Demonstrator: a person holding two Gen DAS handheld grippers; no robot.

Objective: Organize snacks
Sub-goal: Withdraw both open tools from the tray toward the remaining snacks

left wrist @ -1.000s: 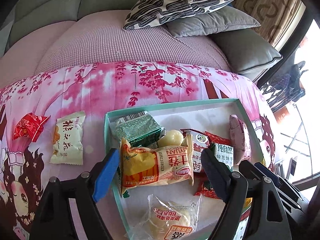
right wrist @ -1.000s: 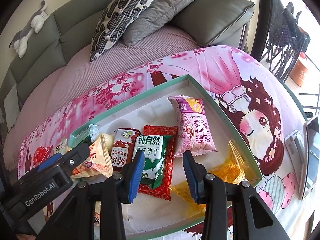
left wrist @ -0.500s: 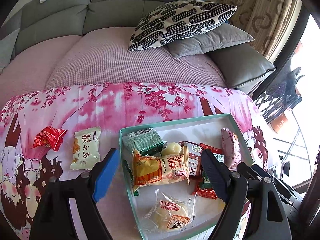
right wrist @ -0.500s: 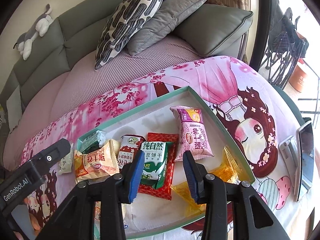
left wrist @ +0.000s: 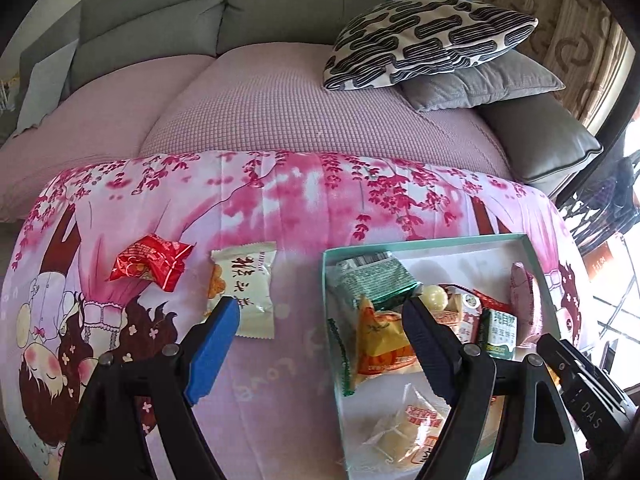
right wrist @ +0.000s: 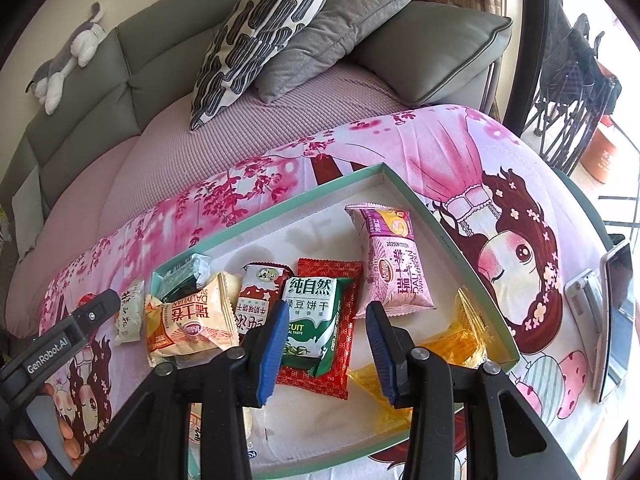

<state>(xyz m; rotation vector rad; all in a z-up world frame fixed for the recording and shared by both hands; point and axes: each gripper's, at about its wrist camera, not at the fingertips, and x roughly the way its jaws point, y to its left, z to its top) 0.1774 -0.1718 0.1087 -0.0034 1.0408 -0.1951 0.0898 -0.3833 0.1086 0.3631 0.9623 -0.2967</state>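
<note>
- Snacks sit mostly inside a shallow teal-rimmed box (right wrist: 416, 204) that lies on a pink cartoon-print cloth (left wrist: 280, 200) spread over a table in front of a grey sofa (left wrist: 280, 12).
- In the box, seen from the right wrist: a pink swiss-roll pack (right wrist: 396, 264) near the far right wall, a green-and-white biscuit pack (right wrist: 310, 312) lying on top of a red wrapper (right wrist: 340, 344), a dark red biscuit pack (right wrist: 258, 296) just left of it, a peach swiss-roll pack (right wrist: 192, 316) at the left end, and a dark green pack (right wrist: 184, 274) in the far left corner.
- A crumpled yellow wrapper (right wrist: 452, 344) lies in the near right part of the box, touching the right wall.
- A clear-wrapped pastry (left wrist: 404, 428) lies at the near edge of the box, and a small pale round sweet (left wrist: 436, 298) sits among the packs; what it is cannot be told for sure.
- Two snacks lie outside the box on the cloth, to its left: a white packet (left wrist: 244, 288) and, well beyond it, a red candy wrapper (left wrist: 150, 262).
- Left gripper (left wrist: 320, 340) hangs over the cloth with jaws wide apart and nothing between them; its left finger overlaps the near corner of the white packet in view, its right finger stands over the box's left end.
- Right gripper (right wrist: 326, 344) hangs over the box's middle, jaws partly apart and empty, above the green-and-white pack and red wrapper.
- A phone (right wrist: 616, 316) rests propped at the cloth's right edge.
</note>
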